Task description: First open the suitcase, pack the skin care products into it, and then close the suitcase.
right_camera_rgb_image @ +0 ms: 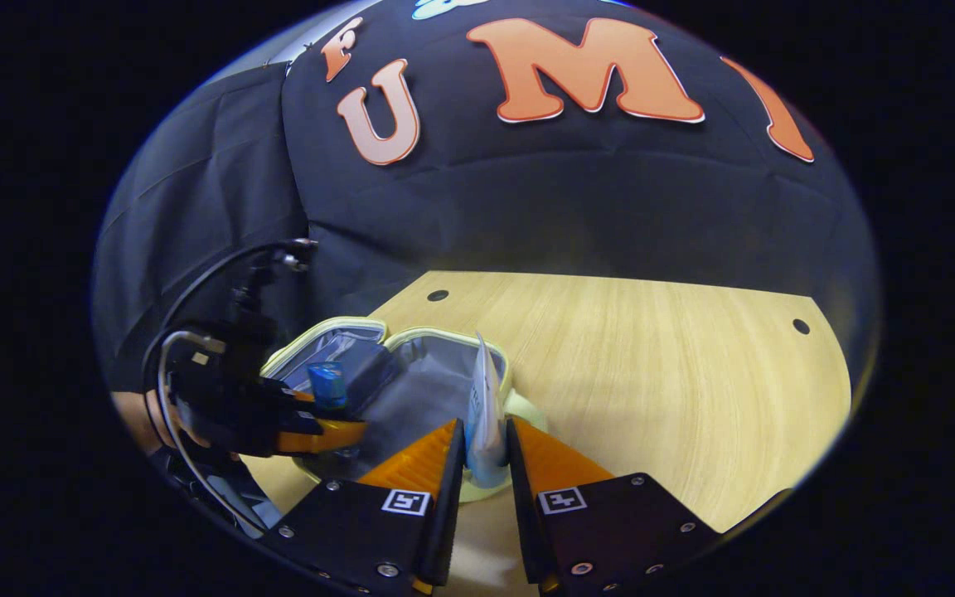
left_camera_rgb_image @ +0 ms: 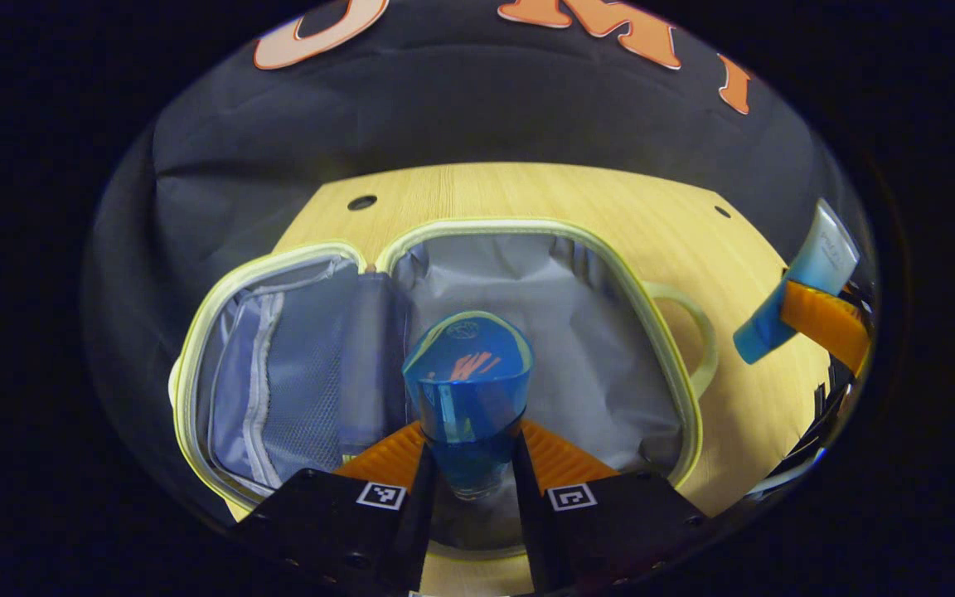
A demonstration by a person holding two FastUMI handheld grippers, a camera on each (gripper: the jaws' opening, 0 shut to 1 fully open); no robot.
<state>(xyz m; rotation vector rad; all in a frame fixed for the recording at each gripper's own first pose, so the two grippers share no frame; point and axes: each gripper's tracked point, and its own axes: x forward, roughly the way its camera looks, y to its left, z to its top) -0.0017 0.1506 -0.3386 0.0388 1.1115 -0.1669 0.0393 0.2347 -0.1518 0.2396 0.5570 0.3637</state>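
The small suitcase [left_camera_rgb_image: 527, 274] lies open on the wooden table, grey lining up, with a pale yellow rim and a mesh pocket in its left half. My left gripper [left_camera_rgb_image: 471, 464] is shut on a blue bottle [left_camera_rgb_image: 469, 381], held just above the right half of the case. In the left gripper view my right gripper [left_camera_rgb_image: 817, 319] at the far right grips a blue and white tube [left_camera_rgb_image: 809, 274] over the table. In the right gripper view my right gripper [right_camera_rgb_image: 484, 456] is shut on that tube [right_camera_rgb_image: 486, 414], with the open suitcase [right_camera_rgb_image: 419, 390] and the left gripper [right_camera_rgb_image: 312, 427] with its bottle [right_camera_rgb_image: 328, 385] beyond.
The wooden table [right_camera_rgb_image: 652, 381] stretches bare to the right of the suitcase, with small round holes near its back edge. A looped handle [left_camera_rgb_image: 689, 332] sticks out from the suitcase's right side. The black cloth wall stands close behind the table.
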